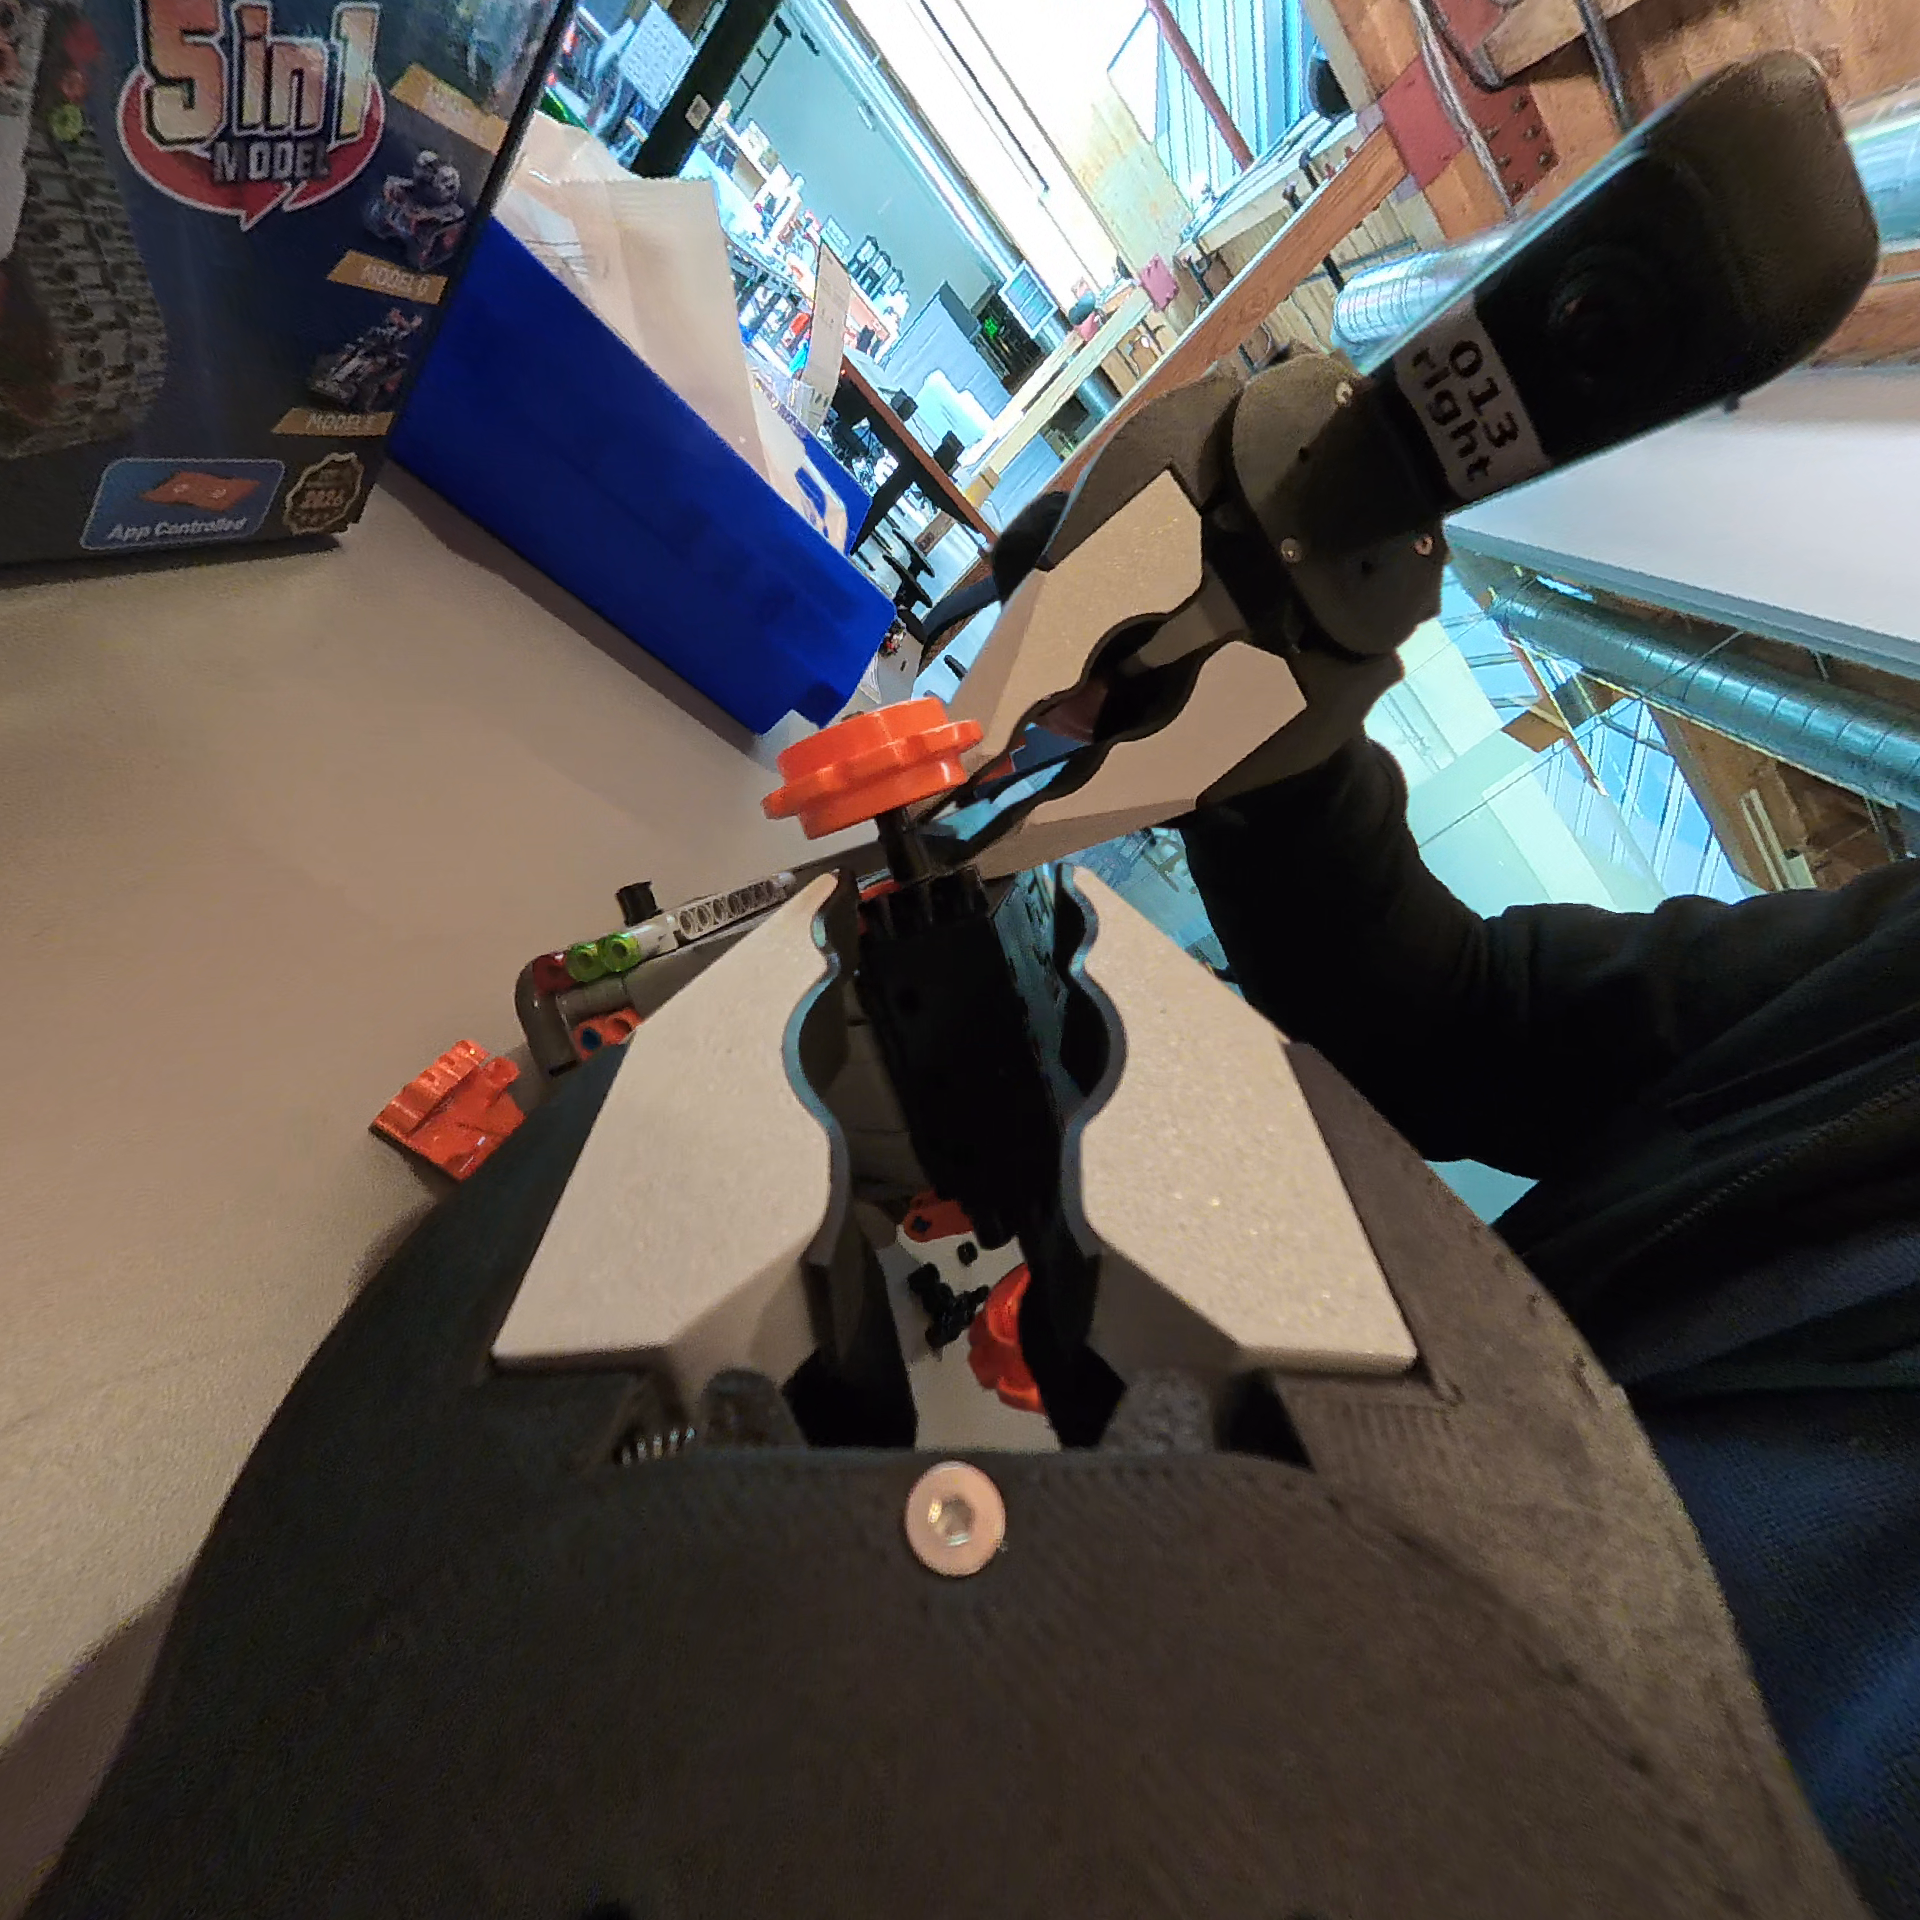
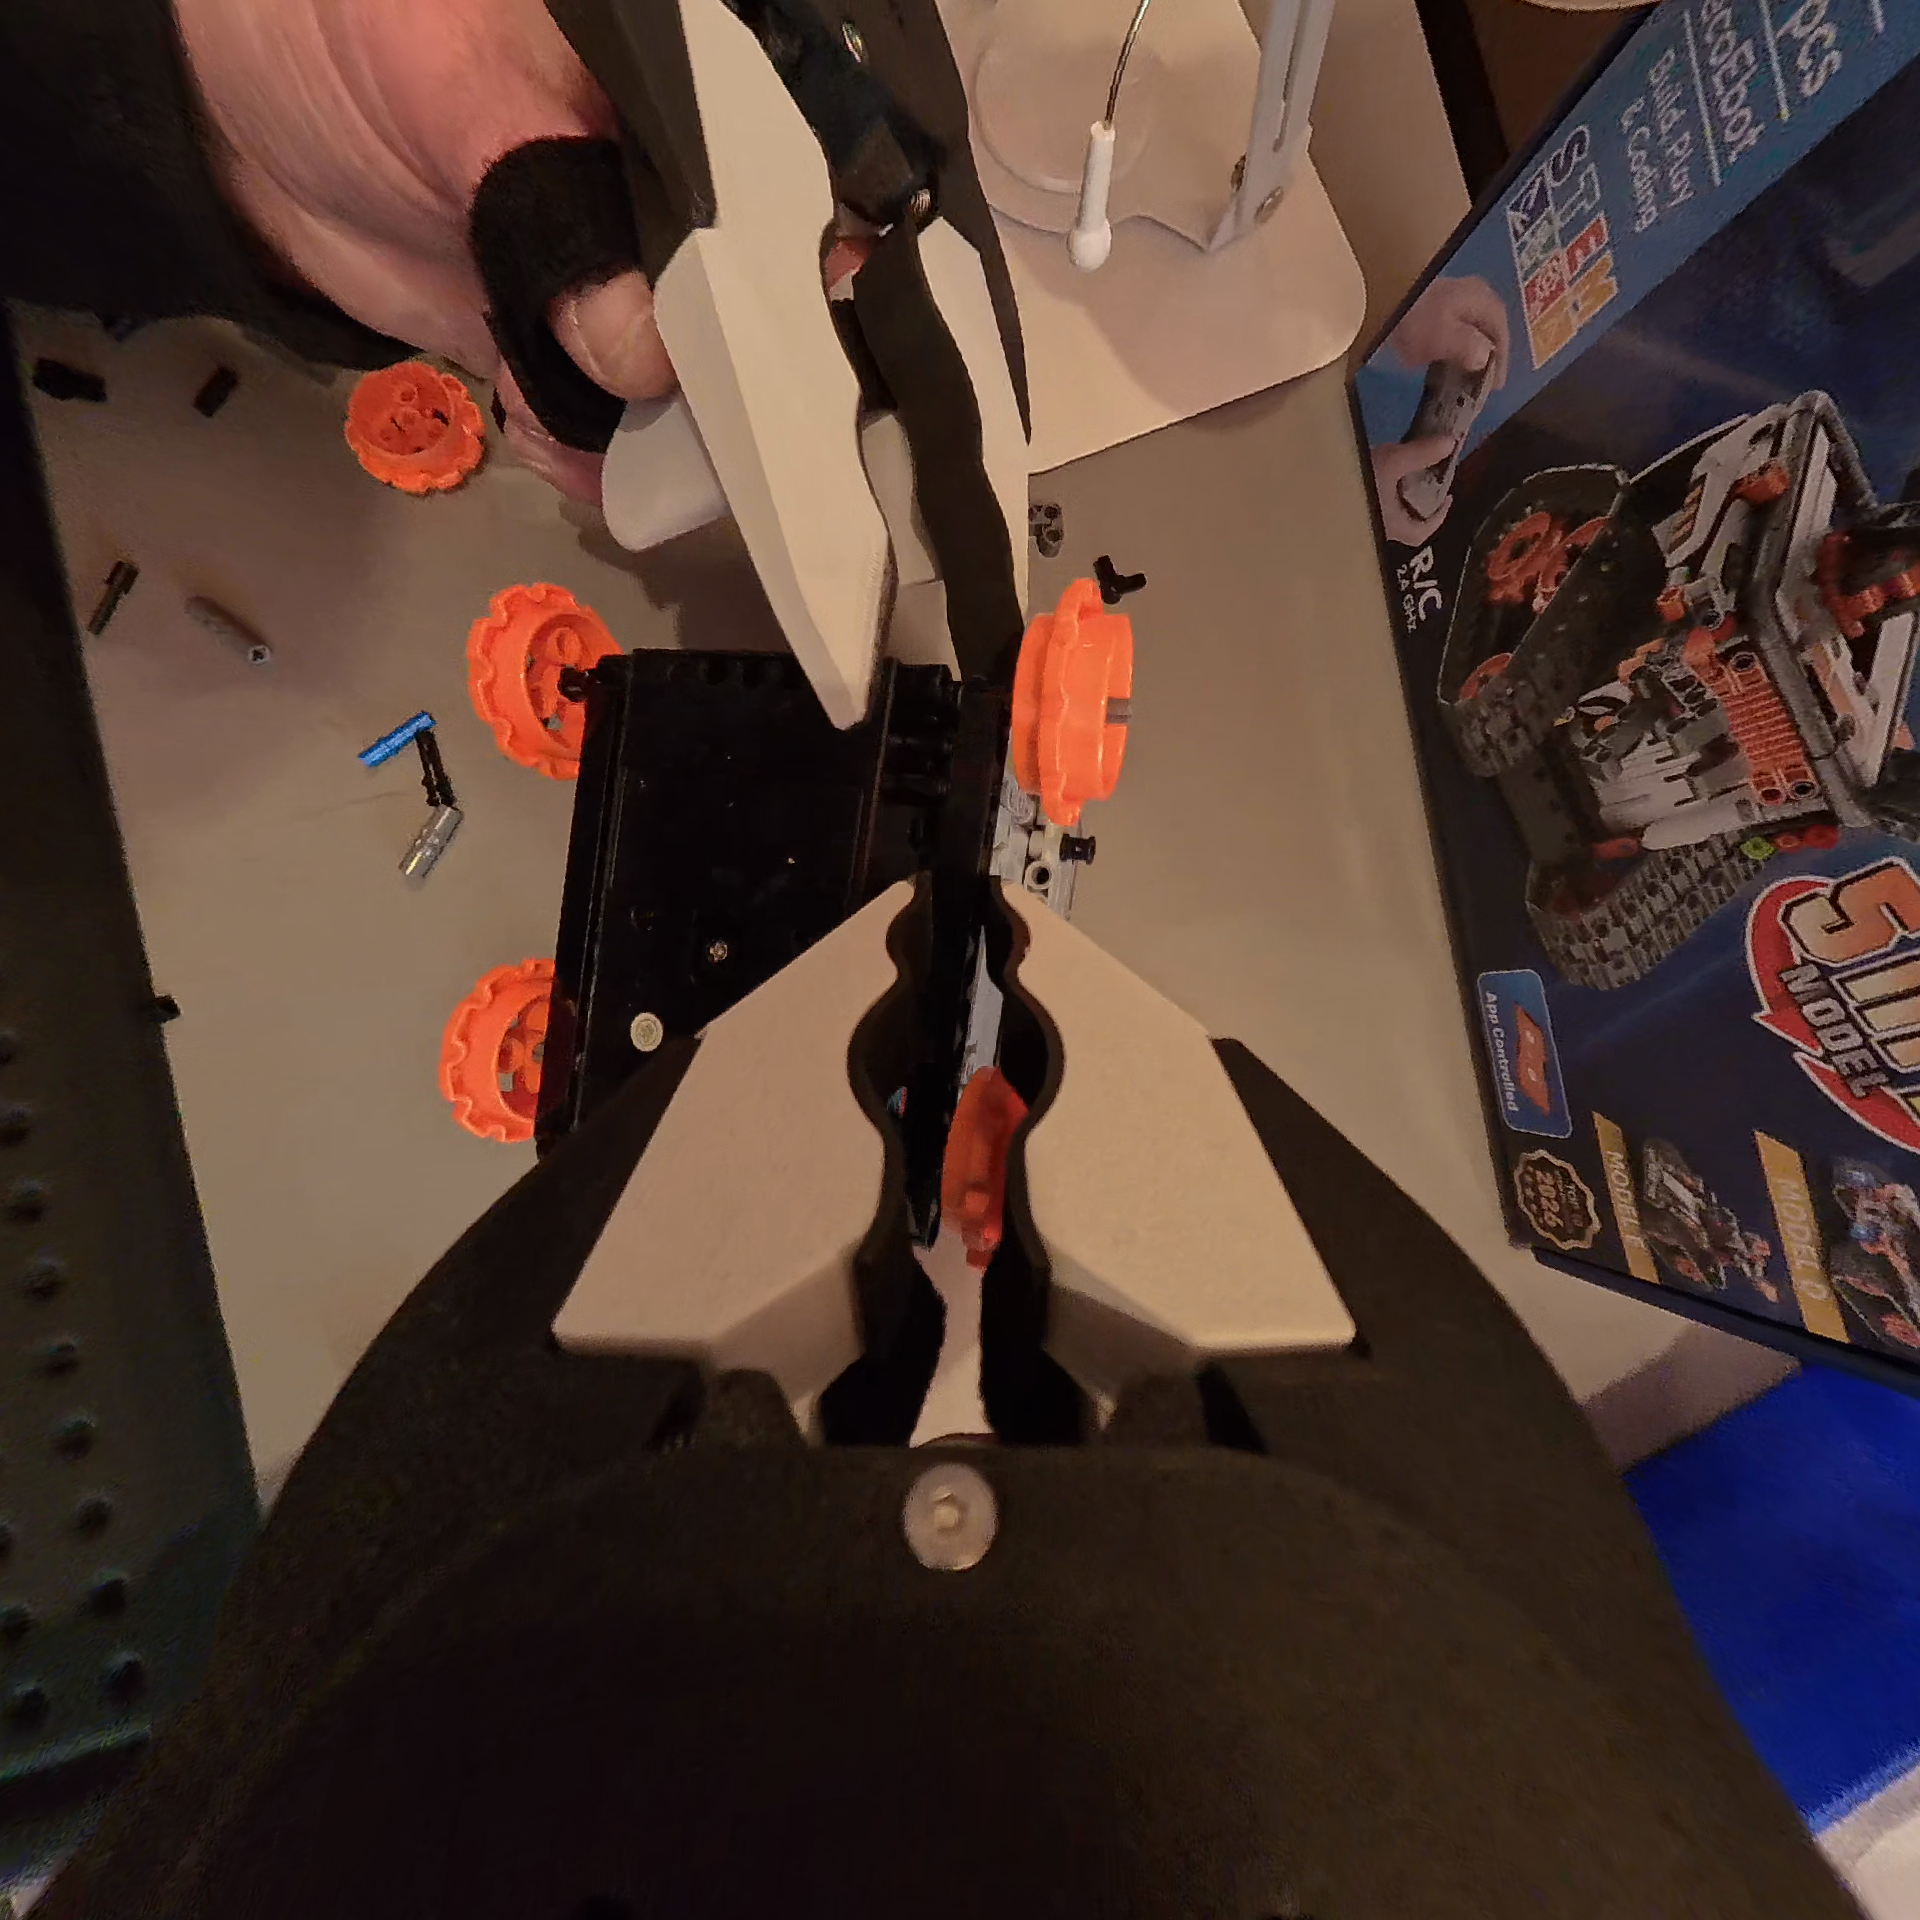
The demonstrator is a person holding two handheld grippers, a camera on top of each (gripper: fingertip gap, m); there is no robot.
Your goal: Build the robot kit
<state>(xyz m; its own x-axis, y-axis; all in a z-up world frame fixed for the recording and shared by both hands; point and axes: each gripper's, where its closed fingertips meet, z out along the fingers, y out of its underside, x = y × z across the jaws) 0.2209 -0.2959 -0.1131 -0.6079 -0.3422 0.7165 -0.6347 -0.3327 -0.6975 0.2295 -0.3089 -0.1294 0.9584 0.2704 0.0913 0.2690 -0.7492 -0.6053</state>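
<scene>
Right wrist view: my right tool [image 2: 956,894] clamps the black chassis [image 2: 727,831] over the surface [image 2: 1226,727]; left tool [image 1: 951,894] grips it too. I'd keep both squeezes steady and clear of the orange wheel [image 2: 1070,696].

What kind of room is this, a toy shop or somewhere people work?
Probably a workshop or lab: exposed ducts and wooden beams overhead, benches behind. On the table a building-kit box and loose orange wheels.

Left gripper [image 1: 951,894] clamps black block model [image 1: 935,1039]; orange wheel [image 1: 873,764] atop.
</scene>
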